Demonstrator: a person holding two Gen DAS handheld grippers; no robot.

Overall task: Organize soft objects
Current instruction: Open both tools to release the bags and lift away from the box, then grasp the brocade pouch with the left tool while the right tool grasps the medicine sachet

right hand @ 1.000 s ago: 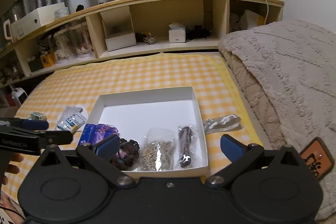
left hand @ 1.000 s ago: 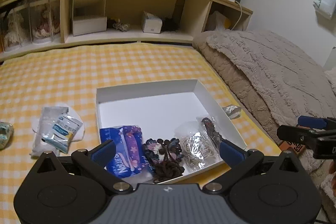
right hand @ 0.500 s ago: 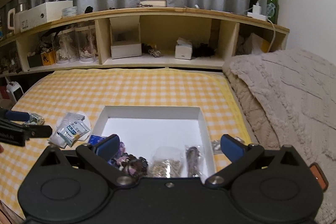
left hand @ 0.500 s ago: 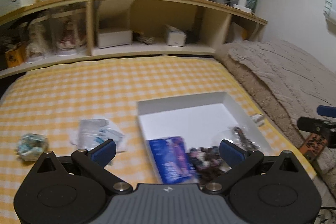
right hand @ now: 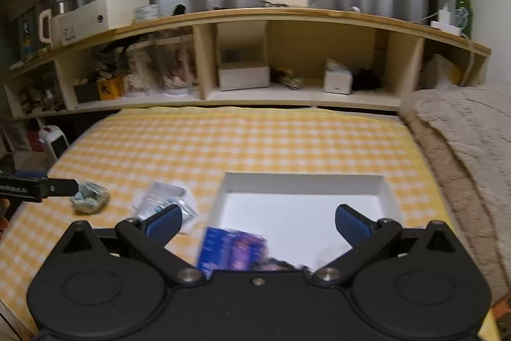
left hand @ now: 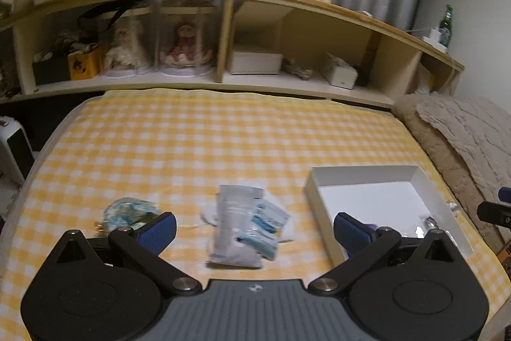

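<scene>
A white open box (left hand: pixel 364 173) (right hand: pixel 303 179) lies on the yellow checked bedspread (left hand: pixel 207 136). A blue-purple packet (right hand: pixel 231 248) and dark hair ties (right hand: pixel 278 264) rest at its near end. Left of the box lie grey and blue-white sachets (left hand: pixel 246 226) (right hand: pixel 166 200), and further left a crumpled blue-green bundle (left hand: pixel 129 211) (right hand: pixel 89 197). My left gripper (left hand: pixel 254 229) hovers open over the sachets. My right gripper (right hand: pixel 257 221) hangs open above the box's near left part. Neither holds anything.
A wooden shelf unit (right hand: pixel 255 59) with boxes, jars and figurines runs along the far side. A beige blanket (right hand: pixel 463 143) is heaped on the right. A white appliance (right hand: pixel 52 143) stands off the bed's left edge.
Both views have swung left and lifted. The left gripper now faces the sachets and bundle instead of the box. The right gripper has drawn back, so the box contents sit under its body.
</scene>
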